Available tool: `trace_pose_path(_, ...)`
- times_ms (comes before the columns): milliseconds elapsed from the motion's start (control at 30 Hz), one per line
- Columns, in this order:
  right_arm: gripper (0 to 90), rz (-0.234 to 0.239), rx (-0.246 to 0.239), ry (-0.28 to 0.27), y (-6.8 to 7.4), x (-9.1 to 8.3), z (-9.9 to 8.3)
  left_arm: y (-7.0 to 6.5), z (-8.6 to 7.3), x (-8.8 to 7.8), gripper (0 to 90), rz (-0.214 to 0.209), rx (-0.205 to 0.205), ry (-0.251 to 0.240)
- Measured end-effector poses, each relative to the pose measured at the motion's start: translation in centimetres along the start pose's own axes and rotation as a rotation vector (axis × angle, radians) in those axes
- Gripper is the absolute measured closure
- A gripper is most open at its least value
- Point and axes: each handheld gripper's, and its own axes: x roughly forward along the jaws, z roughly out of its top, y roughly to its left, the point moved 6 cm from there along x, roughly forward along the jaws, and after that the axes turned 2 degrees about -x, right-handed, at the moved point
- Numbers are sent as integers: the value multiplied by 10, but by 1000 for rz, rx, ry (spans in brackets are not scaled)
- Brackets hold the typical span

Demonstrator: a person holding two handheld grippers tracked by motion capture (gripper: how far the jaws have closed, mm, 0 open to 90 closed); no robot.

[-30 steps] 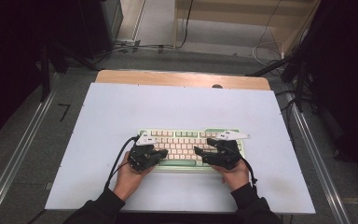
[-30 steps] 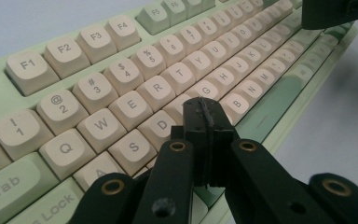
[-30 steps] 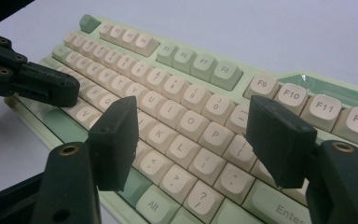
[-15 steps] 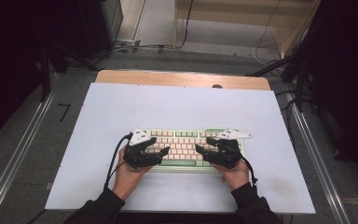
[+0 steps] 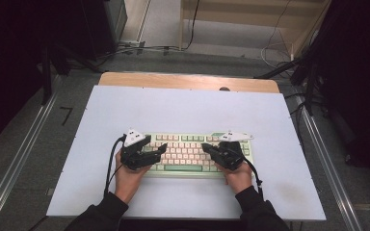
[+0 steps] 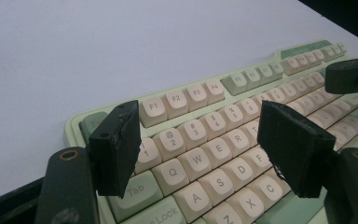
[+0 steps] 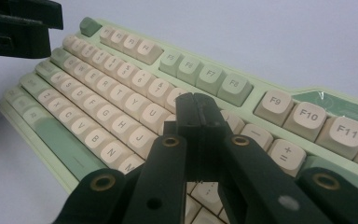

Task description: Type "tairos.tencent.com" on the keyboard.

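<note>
keyboard (image 5: 183,153) long axis 3–9 o'clock | right gripper (image 7: 196,112) clamped empty, over right-half keys, nearer | left gripper (image 6: 200,144) spread over left-half keys

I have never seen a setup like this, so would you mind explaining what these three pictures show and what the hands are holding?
There is no robot here: a person at a table holds a hand-held two-jaw gripper in each hand. The high view looks down from above the person's side; the forearms come in from the bottom. On the pale tabletop lies one green and cream keyboard. The other two pictures come from small cameras riding on the grippers, looking along their black jaws. The left gripper has just been opening; its jaws stand apart above the keys around Q, W and E, with nothing pinched between them. The right gripper has just been closing; its jaws are pressed together, empty, above the keyboard's right half. Neither gripper holds anything; whether a tip touches a key, I cannot tell.
</note>
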Motion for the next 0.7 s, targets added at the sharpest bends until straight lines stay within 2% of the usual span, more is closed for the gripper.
trace_pose_path(267,873,-8,-16,42,1,10,-4,0,0,1,300,-1,-5,-1)
trace_pose_path(700,873,-14,-11,88,0,17,-7,1,-1,1,300,-5,-10,2)
